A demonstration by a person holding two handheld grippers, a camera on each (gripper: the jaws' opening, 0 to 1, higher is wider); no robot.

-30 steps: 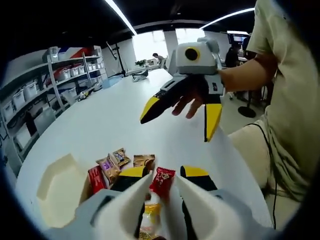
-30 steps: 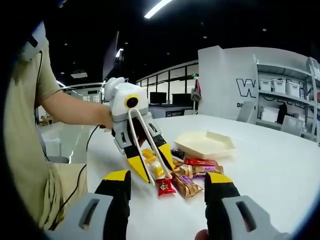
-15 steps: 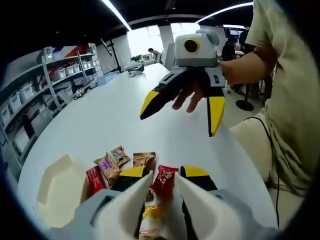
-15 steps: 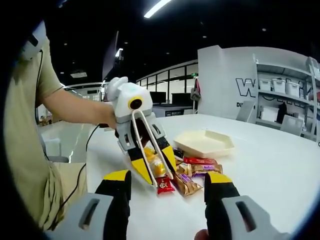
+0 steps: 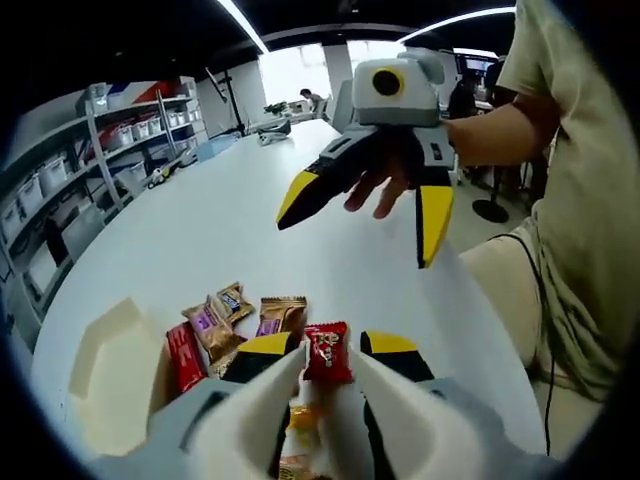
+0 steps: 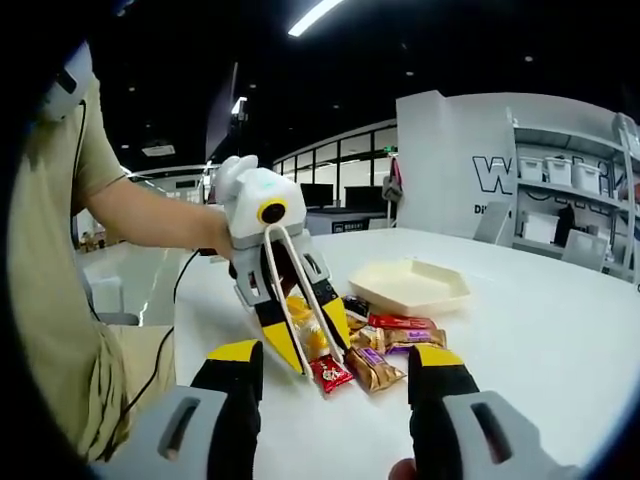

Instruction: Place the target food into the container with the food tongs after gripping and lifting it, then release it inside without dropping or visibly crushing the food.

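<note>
left tool (image 6: 300, 350) clamps the tongs (image 6: 300, 290) on the red packet (image 5: 327, 352); right tool (image 5: 365, 215) gapes wide. squeeze lightly, lift slow twd container (image 6: 408, 285).

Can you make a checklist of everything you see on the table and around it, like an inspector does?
Surface: white table, bare beyond the snack pile.
Job's things: white food tongs in the left gripper, tips at a red snack packet; cream container holds nothing.
Clutter: brown and purple snack packets lie beside the container.
Grippers: left gripper shut on the tongs; right gripper open, raised above the table.
Cables: black cable hangs by the person's arm.
Surroundings: shelves with bins; ceiling strip lights.
</note>
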